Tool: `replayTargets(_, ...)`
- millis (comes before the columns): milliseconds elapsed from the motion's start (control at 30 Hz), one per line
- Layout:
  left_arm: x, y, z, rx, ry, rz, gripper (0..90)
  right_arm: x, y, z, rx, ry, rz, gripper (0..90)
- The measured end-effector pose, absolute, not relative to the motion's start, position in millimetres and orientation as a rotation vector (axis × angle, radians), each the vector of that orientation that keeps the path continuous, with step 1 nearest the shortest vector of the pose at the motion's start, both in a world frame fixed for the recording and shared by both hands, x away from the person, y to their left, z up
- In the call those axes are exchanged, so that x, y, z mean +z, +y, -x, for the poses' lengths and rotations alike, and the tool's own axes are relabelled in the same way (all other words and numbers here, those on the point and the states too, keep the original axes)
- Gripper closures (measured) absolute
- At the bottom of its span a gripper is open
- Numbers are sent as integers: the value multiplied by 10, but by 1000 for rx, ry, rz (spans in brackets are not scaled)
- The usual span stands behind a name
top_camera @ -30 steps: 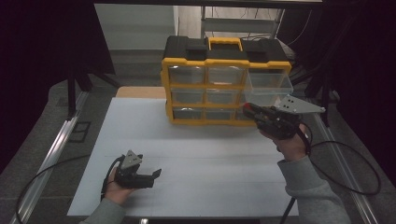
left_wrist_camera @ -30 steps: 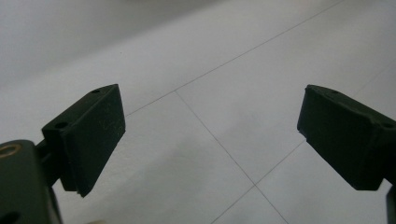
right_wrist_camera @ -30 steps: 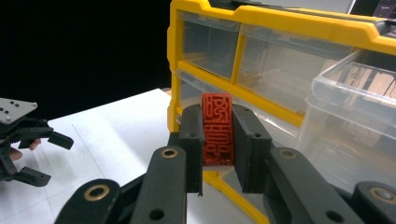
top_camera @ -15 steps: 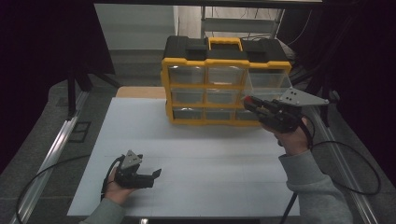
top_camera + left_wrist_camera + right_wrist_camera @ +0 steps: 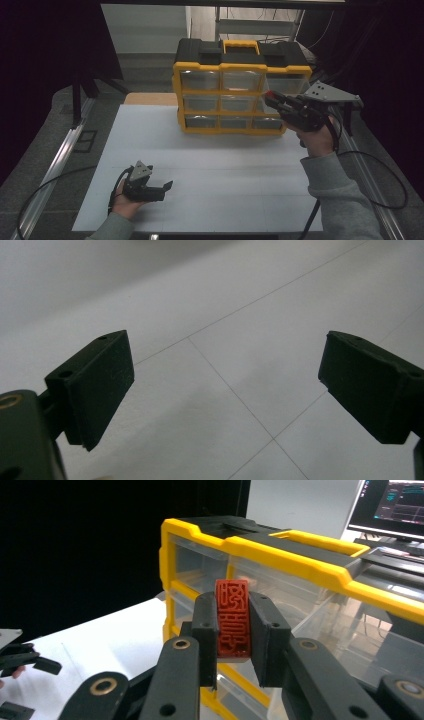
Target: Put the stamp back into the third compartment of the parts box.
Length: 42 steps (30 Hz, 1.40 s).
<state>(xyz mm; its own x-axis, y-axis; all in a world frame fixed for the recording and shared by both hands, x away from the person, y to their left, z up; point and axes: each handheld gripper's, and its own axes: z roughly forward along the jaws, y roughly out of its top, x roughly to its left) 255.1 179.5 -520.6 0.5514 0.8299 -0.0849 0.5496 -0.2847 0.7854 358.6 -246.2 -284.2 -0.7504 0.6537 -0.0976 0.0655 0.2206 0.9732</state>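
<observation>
My right gripper (image 5: 232, 625) is shut on a small red block with raised carved characters (image 5: 232, 615). In the high view that gripper (image 5: 272, 97) hangs in the air right in front of the yellow and black drawer cabinet (image 5: 235, 67), near its top right clear drawer (image 5: 285, 84), which is pulled out. The red block (image 5: 270, 93) shows as a small red tip there. My left gripper (image 5: 162, 187) rests low on the white table (image 5: 215, 160) near the front left; its jaws stand wide apart with nothing between them (image 5: 225, 385).
The cabinet holds three rows of clear drawers and has a yellow handle (image 5: 241, 46) on top. Metal rails run along the table's left (image 5: 60, 160) and right sides. Cables trail from both grippers. A monitor (image 5: 395, 505) stands behind the cabinet.
My right gripper has risen with the red block, from the level of the bottom drawer row to the top right drawer. The left gripper has stayed put.
</observation>
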Motion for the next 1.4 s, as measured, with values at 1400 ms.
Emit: replayTargets(1400,-5208,1794,-2554,439,1115,-1975,83,-2727,-2768,-4111,1420,1907,-886,744)
